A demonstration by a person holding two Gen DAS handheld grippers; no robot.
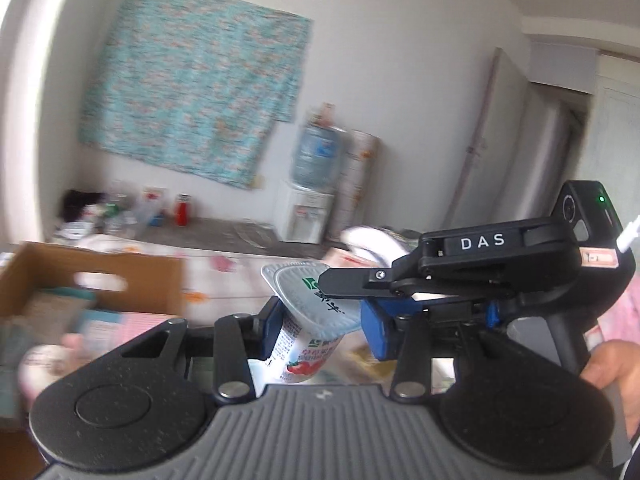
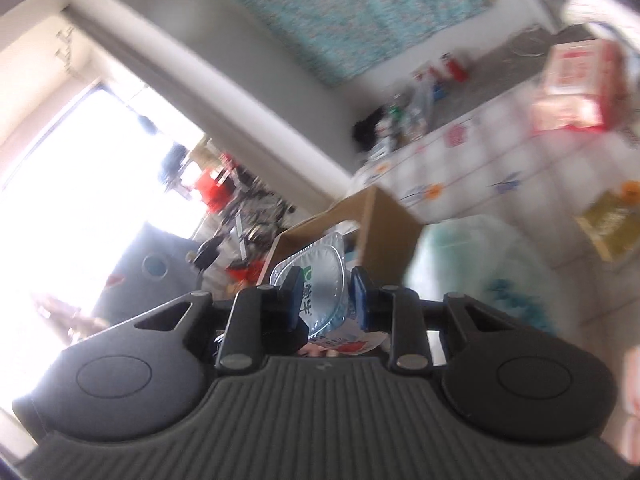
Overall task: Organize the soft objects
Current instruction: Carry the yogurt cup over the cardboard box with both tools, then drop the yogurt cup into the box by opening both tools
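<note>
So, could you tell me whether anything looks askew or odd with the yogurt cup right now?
Yes: the yogurt cup is tilted rather than upright, its foil lid leaning over. Both grippers hold it at once: the left gripper clamps its body while the right gripper pinches the lid rim. The lid still looks sealed; no spill shows.

Two matching handheld grippers, both mostly matte black plastic. The left gripper (image 1: 326, 320) has a grey ribbed plate at its base, flanked by two round black housings, each with a shallow circular recess. Black linkage arms run forward from silver pivot pins to blue finger pads (image 1: 376, 330). The right gripper (image 2: 326, 298) has the same ribbed grey plate, round housings, silver pins and blue pads. Seen from the side, its body carries white letters reading "DAS", a small camera unit with a lit green light, a white cable plugged in, and a small reddish label. A hand (image 1: 612, 376) shows at the handle; no sleeve is clearly visible.
</note>
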